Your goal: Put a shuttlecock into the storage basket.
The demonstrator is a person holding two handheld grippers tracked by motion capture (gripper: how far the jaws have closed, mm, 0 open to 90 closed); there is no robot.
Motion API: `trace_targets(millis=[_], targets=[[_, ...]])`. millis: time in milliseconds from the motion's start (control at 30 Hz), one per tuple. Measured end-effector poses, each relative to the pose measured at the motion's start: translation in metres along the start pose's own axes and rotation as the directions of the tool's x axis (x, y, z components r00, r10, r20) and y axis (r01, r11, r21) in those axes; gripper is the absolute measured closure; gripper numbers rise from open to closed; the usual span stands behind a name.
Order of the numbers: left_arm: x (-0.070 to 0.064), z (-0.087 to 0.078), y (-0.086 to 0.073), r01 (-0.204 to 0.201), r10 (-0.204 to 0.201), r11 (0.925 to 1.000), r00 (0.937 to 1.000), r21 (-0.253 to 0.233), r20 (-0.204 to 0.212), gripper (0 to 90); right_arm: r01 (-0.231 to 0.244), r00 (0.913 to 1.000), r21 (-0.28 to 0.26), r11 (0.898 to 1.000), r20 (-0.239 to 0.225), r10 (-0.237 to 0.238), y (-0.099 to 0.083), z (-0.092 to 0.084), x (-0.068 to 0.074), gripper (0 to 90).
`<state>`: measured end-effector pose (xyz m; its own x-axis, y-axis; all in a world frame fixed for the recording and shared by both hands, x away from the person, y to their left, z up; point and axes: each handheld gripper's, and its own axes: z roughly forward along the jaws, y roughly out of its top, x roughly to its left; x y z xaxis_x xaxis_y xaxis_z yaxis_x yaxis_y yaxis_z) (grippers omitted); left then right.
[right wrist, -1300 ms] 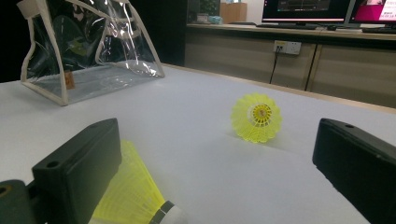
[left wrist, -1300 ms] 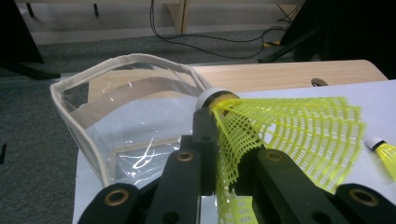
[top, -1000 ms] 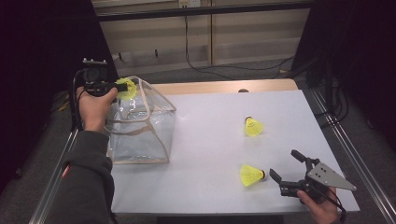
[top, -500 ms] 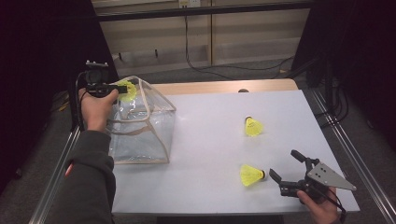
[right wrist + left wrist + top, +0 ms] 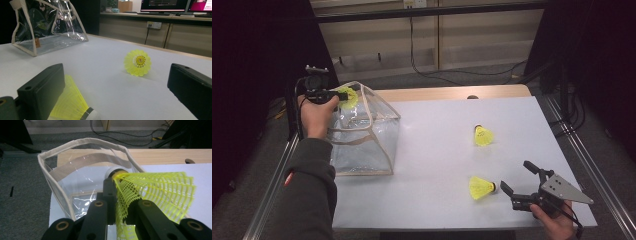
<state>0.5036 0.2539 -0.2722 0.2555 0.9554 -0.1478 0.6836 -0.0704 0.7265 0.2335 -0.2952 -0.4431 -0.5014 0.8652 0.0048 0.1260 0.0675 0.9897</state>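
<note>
Little has moved since the earlier frames: the left tool (image 5: 339, 95) still hovers over the bag (image 5: 362, 132) mouth, clenched on a shuttlecock (image 5: 155, 192), its mesh skirt pinched and the cork pointing into the bag. That suggests a drop is near. The right tool (image 5: 518, 181) rests released on the tabletop (image 5: 437, 135), its jaws apart beside a second shuttlecock (image 5: 480, 187); a third (image 5: 483, 135) lies farther off. The bag is clear, crinkled plastic with beige fabric trim.

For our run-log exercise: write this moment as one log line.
left gripper: shut on shuttlecock, above clear bag | right gripper: open beside near shuttlecock | far shuttlecock: lying on table
</note>
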Motion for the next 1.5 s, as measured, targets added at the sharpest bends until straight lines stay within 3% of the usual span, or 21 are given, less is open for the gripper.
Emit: trace_targets(millis=[467, 633, 667, 967, 1300, 1500], targets=[[0.002, 0.001, 0.001, 0.004, -0.004, 0.9997, 1.0, -0.025, -0.004, 76.0, -0.002, 1.0, 0.001, 1.0, -0.001, 0.002, 0.0, 0.0, 0.0, 1.3], [0.001, -0.003, 0.001, -0.001, 0.002, 0.9998, 0.9998, -0.02, 0.022, 74.6, 0.001, 1.0, 0.001, 1.0, -0.001, -0.001, 0.0, 0.0, 0.0, 1.3], [0.0, -0.004, 0.0, 0.013, -0.012, 0.9993, 0.9996, -0.034, 0.025, 73.9, 0.001, 1.0, 0.001, 1.0, -0.001, -0.001, 0.0, 0.0, 0.0, 1.3], [-0.007, -0.013, 0.0, -0.007, 0.009, 0.9997, 0.9972, -0.023, 0.074, 65.5, 0.002, 1.0, 0.002, 1.0, 0.001, -0.002, 0.0, 0.0, 0.0, 1.3], [-0.021, -0.024, -0.003, -0.033, 0.035, 0.9994, 0.9853, -0.013, 0.167, 56.9, 0.002, 1.0, 0.002, 1.0, 0.002, -0.002, 0.0, 0.0, 0.0, 1.3], [-0.032, -0.031, -0.005, -0.05, 0.053, 0.9986, 0.9717, -0.016, 0.23, 51.2, 0.003, 1.0, 0.002, 1.0, 0.002, -0.003, 0.0, 0.0, 0.0, 1.3]])
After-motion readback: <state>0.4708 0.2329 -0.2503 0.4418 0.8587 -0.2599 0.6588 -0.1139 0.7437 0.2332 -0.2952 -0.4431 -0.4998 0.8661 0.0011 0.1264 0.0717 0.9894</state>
